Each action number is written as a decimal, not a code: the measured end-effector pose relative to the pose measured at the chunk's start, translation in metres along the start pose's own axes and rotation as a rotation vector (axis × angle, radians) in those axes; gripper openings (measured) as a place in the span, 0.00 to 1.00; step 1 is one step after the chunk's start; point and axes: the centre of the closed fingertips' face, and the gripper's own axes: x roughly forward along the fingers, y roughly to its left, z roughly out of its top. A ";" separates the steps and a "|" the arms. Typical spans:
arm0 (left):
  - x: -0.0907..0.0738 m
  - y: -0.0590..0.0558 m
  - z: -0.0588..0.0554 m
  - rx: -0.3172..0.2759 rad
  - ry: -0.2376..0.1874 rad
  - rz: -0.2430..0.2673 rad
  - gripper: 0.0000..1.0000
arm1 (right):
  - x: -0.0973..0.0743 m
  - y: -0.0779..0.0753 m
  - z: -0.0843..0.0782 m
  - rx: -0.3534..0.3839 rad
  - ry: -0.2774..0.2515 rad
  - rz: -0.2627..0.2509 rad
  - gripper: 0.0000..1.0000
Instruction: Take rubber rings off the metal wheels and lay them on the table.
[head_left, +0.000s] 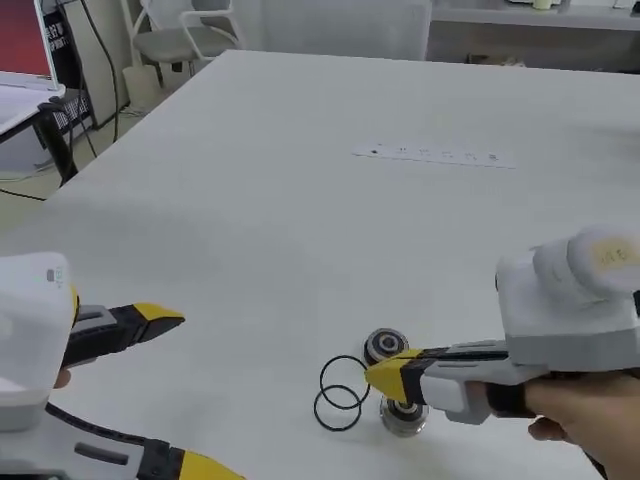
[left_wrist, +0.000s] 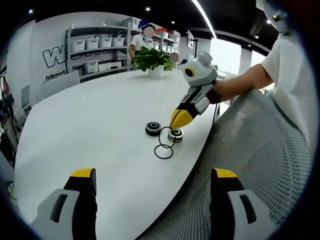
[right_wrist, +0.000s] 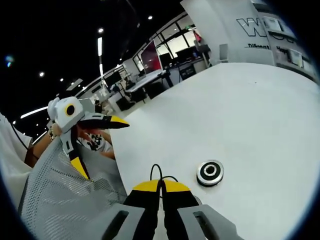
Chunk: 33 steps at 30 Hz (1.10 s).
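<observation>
White table (head_left: 300, 200), head view. All task items sit close to the near edge, toward its right end.

- Far wheel (head_left: 385, 346): lies flat, silver hub, black band around its rim. The right gripper view shows the same wheel (right_wrist: 210, 172) as a black outer ring, bright metal face and dark centre
- Near wheel (head_left: 403, 416): bare silver metal, just beside the far wheel on the near-edge side, partly covered by the right gripper
- Far rubber ring (head_left: 322, 375): thin black loop just left of the wheels, its right side at the right gripper's tips
- Near rubber ring (head_left: 315, 408): same thin black loop, flat on the table, overlapping the far rubber ring on the near-edge side

Right gripper (head_left: 372, 375): fingers pressed together, no gap. In its own view the black loop comes out right at the closed tips, so it appears pinched on the far rubber ring.

Left gripper (head_left: 195, 395): over the near edge toward the left end, well apart from the items. Fingers spread wide, nothing between them
</observation>
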 end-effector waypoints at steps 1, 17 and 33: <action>0.000 0.000 0.000 -0.001 0.001 0.000 0.94 | 0.001 -0.001 -0.001 -0.002 0.001 -0.002 0.00; 0.001 -0.001 -0.006 -0.015 0.026 -0.010 0.91 | 0.010 -0.011 -0.014 -0.047 0.044 -0.031 0.00; 0.001 -0.001 -0.005 -0.025 0.018 -0.005 0.88 | 0.010 -0.019 -0.016 -0.109 0.061 -0.068 0.04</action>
